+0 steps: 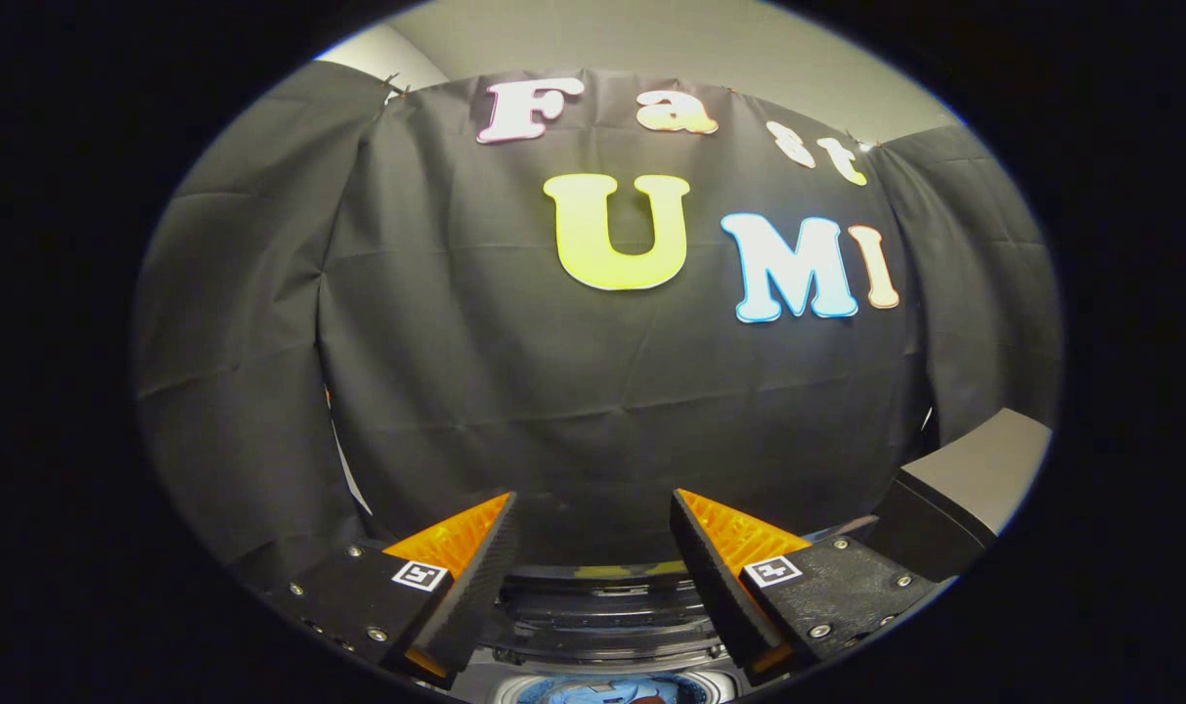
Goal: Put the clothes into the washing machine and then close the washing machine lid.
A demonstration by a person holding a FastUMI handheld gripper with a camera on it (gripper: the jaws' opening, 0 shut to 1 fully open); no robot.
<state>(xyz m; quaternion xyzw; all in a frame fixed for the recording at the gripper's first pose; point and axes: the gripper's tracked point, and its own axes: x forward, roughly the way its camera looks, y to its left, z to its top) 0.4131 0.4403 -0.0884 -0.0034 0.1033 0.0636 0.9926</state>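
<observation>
The washing machine [602, 626] sits low and near, seen from above between and below the two spread fingers of the gripper [593, 533], which hold nothing. Its lid [607, 601] is open, folded up toward the far side against the black cloth wall; its dark ribbed panel and a pale strip along the far edge show in the gap between the fingers. Nearer, the round mouth of the drum [514, 692] is in view, rimmed in light grey. Light blue clothes [602, 692] lie inside the drum.
</observation>
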